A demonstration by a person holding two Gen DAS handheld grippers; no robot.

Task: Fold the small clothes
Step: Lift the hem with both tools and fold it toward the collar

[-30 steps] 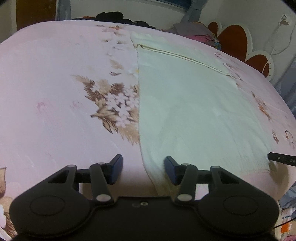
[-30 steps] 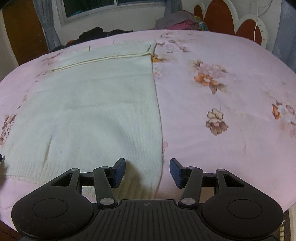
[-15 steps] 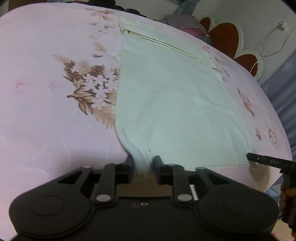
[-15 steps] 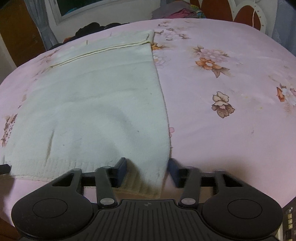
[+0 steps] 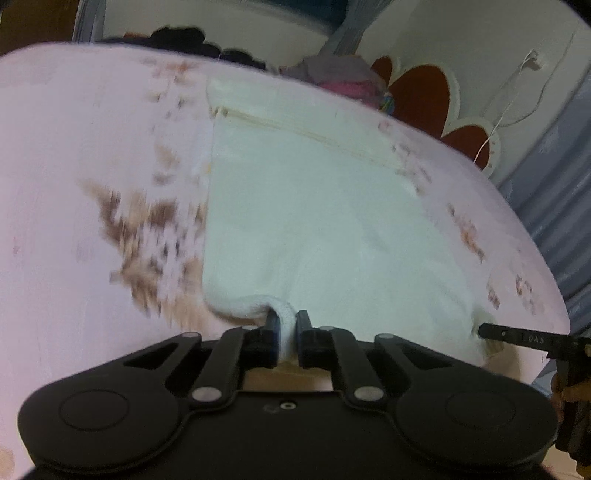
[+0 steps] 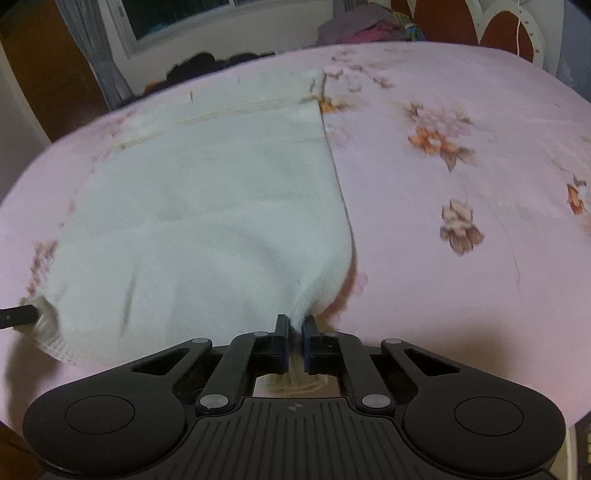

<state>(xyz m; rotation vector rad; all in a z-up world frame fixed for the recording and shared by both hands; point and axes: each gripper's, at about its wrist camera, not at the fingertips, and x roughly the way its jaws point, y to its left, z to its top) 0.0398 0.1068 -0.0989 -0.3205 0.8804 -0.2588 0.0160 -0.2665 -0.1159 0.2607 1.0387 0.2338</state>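
A cream knitted garment [image 5: 325, 221] lies flat on the pink floral bedsheet [image 5: 74, 221], ribbed hem nearest me. My left gripper [image 5: 286, 325] is shut on the hem's near left corner, which is bunched and lifted between the pads. My right gripper [image 6: 294, 328] is shut on the hem's near right corner of the garment [image 6: 207, 221], pulled up into a peak. The right gripper's finger tip [image 5: 517, 338] shows at the right edge of the left wrist view; the left gripper's tip [image 6: 18, 315] shows at the left edge of the right wrist view.
A pile of clothes [image 6: 369, 26] and dark items [image 6: 207, 64] lie at the bed's far edge. A red and white scalloped headboard [image 5: 436, 96] stands at the far right, with a white cable [image 5: 517, 85] on the wall. A window [image 6: 221, 11] is behind the bed.
Both grippers went from open around the hem corners to shut on them. The corners now lift off the sheet and the near cloth bulges upward.
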